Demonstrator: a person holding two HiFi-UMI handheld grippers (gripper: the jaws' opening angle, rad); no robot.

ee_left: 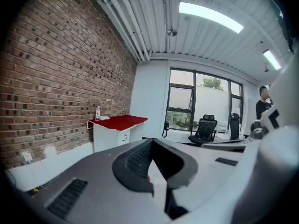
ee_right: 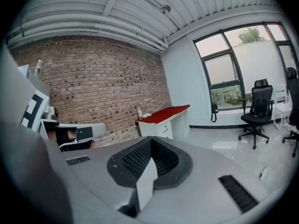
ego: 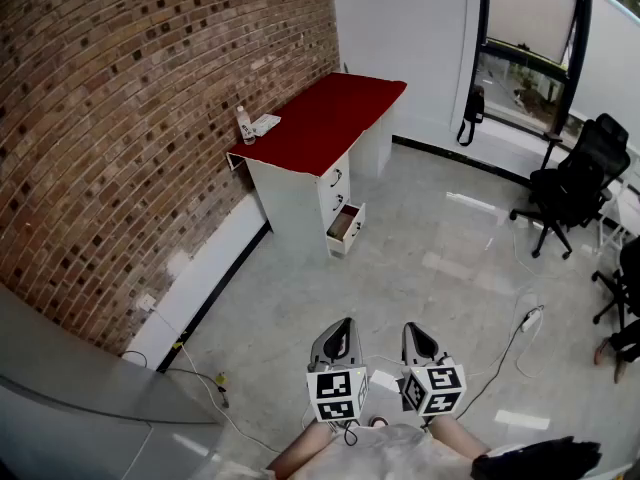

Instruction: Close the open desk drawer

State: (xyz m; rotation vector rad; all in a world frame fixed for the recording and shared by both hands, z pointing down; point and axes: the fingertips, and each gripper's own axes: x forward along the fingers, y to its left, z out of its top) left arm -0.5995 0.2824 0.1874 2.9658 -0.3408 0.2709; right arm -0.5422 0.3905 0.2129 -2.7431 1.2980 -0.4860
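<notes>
A white desk with a red top (ego: 325,118) stands against the brick wall, far across the floor from me. Its bottom drawer (ego: 346,228) is pulled out over the floor; the two drawers above it sit flush. My left gripper (ego: 340,330) and right gripper (ego: 415,333) are held side by side close to my body, well short of the desk. Both have their jaws together with nothing between them. The desk (ee_left: 117,125) shows small in the left gripper view beyond the left gripper (ee_left: 150,146). It also shows as a small desk (ee_right: 163,118) past the right gripper (ee_right: 150,146).
A bottle (ego: 245,125) and a white object (ego: 266,123) sit on the desk's near end. A black office chair (ego: 575,183) stands at the right by the window. Cables (ego: 500,353) trail on the floor, and a cord (ego: 190,363) runs along the wall.
</notes>
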